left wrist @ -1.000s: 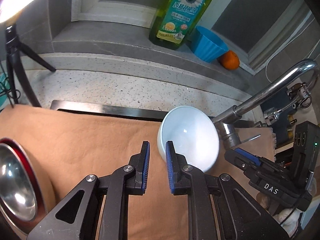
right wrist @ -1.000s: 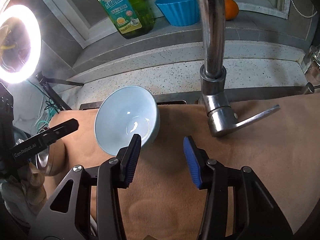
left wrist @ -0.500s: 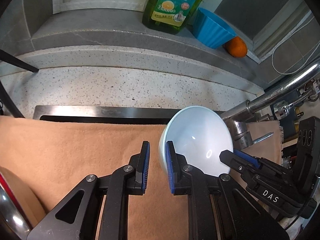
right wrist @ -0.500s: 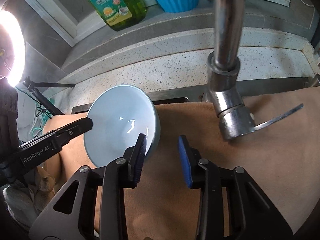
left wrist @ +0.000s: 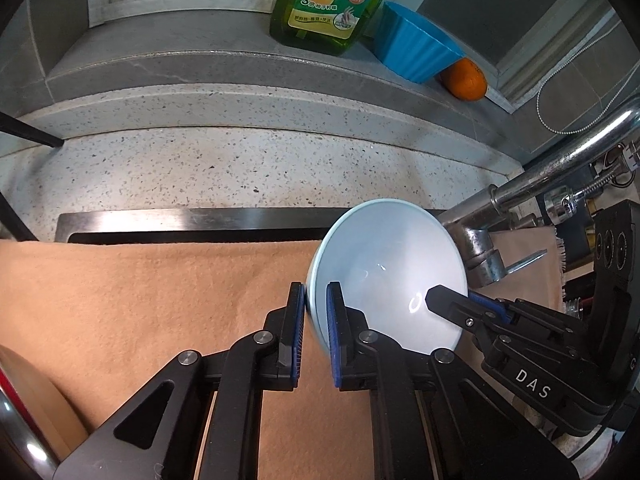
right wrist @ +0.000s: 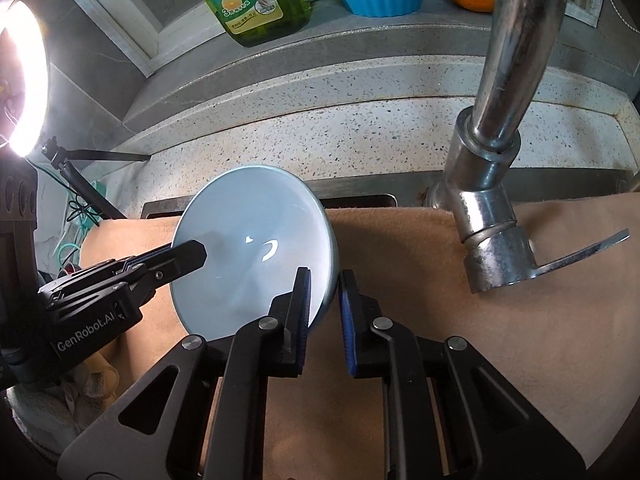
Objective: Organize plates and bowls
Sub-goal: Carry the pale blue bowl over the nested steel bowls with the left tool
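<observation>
The pale blue ceramic bowl (left wrist: 386, 276) sits tilted on the tan cloth (left wrist: 160, 300) beside the faucet (right wrist: 492, 216). The left gripper (left wrist: 314, 320) and right gripper (right wrist: 323, 312) each pinch opposite rim edges (glazed, likely slippery, breakable); gripping the rim suits it.

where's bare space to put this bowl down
Free: the tan cloth left of the pale blue bowl, and the cloth between the bowl and the faucet base in the right wrist view. The speckled counter behind the sink edge is bare too. Crowded: the ledge with bottle, blue cup and orange.
</observation>
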